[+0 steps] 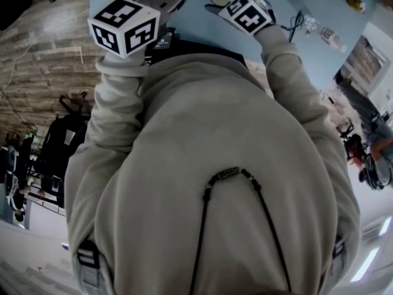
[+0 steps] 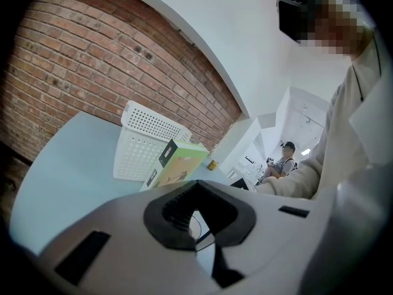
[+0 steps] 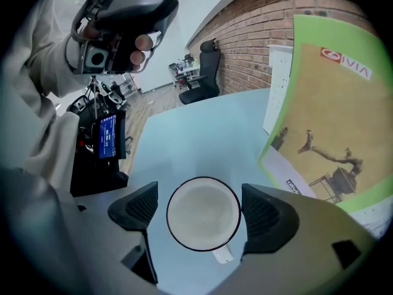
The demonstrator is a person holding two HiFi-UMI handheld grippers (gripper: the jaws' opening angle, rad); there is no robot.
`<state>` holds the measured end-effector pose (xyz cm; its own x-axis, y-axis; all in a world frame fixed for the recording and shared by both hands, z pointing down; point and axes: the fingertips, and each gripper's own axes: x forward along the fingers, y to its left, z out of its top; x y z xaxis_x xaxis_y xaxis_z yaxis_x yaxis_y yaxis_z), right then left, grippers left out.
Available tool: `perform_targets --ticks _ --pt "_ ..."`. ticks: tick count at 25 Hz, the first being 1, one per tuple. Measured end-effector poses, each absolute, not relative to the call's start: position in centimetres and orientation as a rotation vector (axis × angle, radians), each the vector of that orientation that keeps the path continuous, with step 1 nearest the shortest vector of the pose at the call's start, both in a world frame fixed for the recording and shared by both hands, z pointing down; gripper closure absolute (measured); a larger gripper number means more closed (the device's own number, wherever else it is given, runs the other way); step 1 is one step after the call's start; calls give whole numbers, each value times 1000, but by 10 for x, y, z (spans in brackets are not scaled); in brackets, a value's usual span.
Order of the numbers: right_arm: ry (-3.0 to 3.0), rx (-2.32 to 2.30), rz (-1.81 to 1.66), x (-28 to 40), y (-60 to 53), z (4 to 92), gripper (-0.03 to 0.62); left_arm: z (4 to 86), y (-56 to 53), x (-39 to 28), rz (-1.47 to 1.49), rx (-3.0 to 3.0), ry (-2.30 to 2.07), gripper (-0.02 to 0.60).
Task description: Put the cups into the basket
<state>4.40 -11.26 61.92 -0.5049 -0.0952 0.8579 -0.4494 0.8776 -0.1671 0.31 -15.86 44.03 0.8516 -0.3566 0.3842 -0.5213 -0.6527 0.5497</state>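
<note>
The beige-sleeved left arm (image 1: 113,109) and right arm (image 1: 295,78) reach toward the head view's top edge. The grey plastic left claw (image 2: 196,186) has its black jaws together. The grey plastic right claw (image 3: 202,211), tilted steeply down, has its jaws wide apart.

bright, even indoor light from ceiling strips (image 1: 366,264). strong fisheye: black vignette at corners, bowed brick wall (image 2: 92,66). only a faint soft shadow under cup (image 3: 203,212) on pale table (image 3: 184,140). blur on left gripper (image 2: 196,192) body, too near lens. sheen on wood floor (image 1: 55,23) in head view.
</note>
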Motion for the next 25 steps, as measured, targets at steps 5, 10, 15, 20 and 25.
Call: perform_targets --ticks 5,10,15,20,25 --pt "-2009 341 376 49 -109 639 175 446 -159 2 322 2336 -644 584" --pt "-1957 271 294 48 -106 650 172 445 -160 -2 311 2330 -656 584" --pt "-1889 245 216 51 -109 663 173 448 -159 -2 322 2322 -656 584" --pt "-1897 231 233 49 -106 667 174 449 -157 -2 325 2318 -658 584" --pt "-1892 243 239 49 -106 668 174 448 -158 -1 323 2316 -655 584"
